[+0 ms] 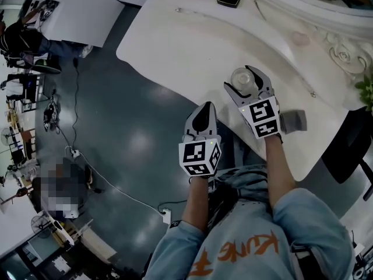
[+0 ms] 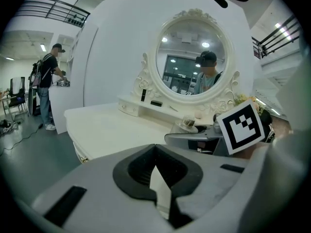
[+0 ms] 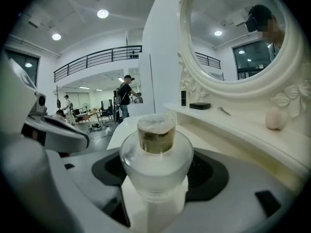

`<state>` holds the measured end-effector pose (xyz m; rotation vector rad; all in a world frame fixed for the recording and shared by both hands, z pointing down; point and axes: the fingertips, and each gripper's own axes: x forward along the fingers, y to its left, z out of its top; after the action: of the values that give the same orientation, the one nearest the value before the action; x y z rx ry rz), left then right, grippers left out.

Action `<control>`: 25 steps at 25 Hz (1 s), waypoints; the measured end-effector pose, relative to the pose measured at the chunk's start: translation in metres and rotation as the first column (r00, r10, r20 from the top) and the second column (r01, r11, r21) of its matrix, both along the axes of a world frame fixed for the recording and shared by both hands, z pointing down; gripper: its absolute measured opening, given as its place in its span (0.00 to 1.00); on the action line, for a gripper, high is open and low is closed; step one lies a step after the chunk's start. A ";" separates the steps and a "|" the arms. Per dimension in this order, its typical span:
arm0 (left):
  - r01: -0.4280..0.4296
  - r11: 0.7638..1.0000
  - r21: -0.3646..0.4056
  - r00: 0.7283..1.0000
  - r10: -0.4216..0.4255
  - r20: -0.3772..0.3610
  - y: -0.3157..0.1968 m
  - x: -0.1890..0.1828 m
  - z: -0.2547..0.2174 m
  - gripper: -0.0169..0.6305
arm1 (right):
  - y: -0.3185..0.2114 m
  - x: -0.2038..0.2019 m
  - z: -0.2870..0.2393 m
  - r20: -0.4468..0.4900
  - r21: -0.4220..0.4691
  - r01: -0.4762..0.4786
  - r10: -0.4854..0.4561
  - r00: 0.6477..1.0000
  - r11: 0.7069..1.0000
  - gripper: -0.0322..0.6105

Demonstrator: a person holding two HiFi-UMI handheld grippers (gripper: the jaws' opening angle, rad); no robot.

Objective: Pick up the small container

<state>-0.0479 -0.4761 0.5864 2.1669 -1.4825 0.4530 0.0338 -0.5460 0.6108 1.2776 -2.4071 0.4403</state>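
Right gripper view shows us the right gripper (image 3: 154, 198) clamped on the small container (image 3: 155, 149) at the table's (image 1: 175, 45) near edge, so we judge only lifting remains; our left gripper (image 2: 156, 178) is empty, jaws together.

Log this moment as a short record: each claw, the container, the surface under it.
right claw: shut on the small clear glass container
left claw: shut, empty, at the table's near edge
container pose: upright, capped, between the right claw's jaws
surface: white curved dressing table
lifted clear of table: cannot tell
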 end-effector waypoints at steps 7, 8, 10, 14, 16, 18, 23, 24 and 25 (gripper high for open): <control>-0.009 0.996 0.092 1.000 0.010 -0.018 0.032 0.035 -0.048 0.06 | 0.047 0.044 -0.065 0.037 0.083 -0.011 0.008 0.999 0.996 0.56; -0.008 0.995 0.100 1.000 0.010 -0.019 0.035 0.037 -0.054 0.06 | 0.053 0.046 -0.072 0.041 0.089 -0.008 0.005 0.999 0.996 0.56; -0.010 0.993 0.117 1.000 0.012 -0.020 0.037 0.040 -0.065 0.06 | 0.060 0.048 -0.088 0.054 0.105 -0.005 0.000 0.999 0.994 0.56; -0.026 0.986 0.167 0.999 0.032 -0.031 0.033 0.049 -0.089 0.06 | 0.071 0.059 -0.124 0.058 0.165 -0.007 -0.003 0.998 0.986 0.56; -0.027 0.984 0.178 0.999 0.034 -0.037 0.043 0.057 -0.097 0.06 | 0.088 0.068 -0.140 0.068 0.181 -0.011 -0.001 0.998 0.983 0.56; -0.020 0.983 0.184 0.999 0.028 -0.044 0.054 0.063 -0.102 0.06 | 0.105 0.077 -0.152 0.080 0.191 -0.013 -0.003 0.997 0.981 0.56; -0.009 0.970 0.243 0.996 0.029 -0.079 0.055 0.080 -0.123 0.06 | 0.123 0.099 -0.181 0.082 0.232 -0.019 0.000 0.997 0.973 0.56; -0.005 0.966 0.257 0.996 0.029 -0.089 0.054 0.083 -0.128 0.06 | 0.126 0.102 -0.187 0.086 0.242 -0.017 -0.004 0.996 0.970 0.56; 0.001 0.963 0.270 0.995 0.027 -0.100 0.053 0.085 -0.133 0.06 | 0.130 0.104 -0.192 0.091 0.250 -0.013 -0.011 0.996 0.968 0.56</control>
<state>0.0374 -0.4228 0.4533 2.3692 -1.5486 0.1464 0.1373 -0.4162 0.4190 1.3895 -2.6057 0.2021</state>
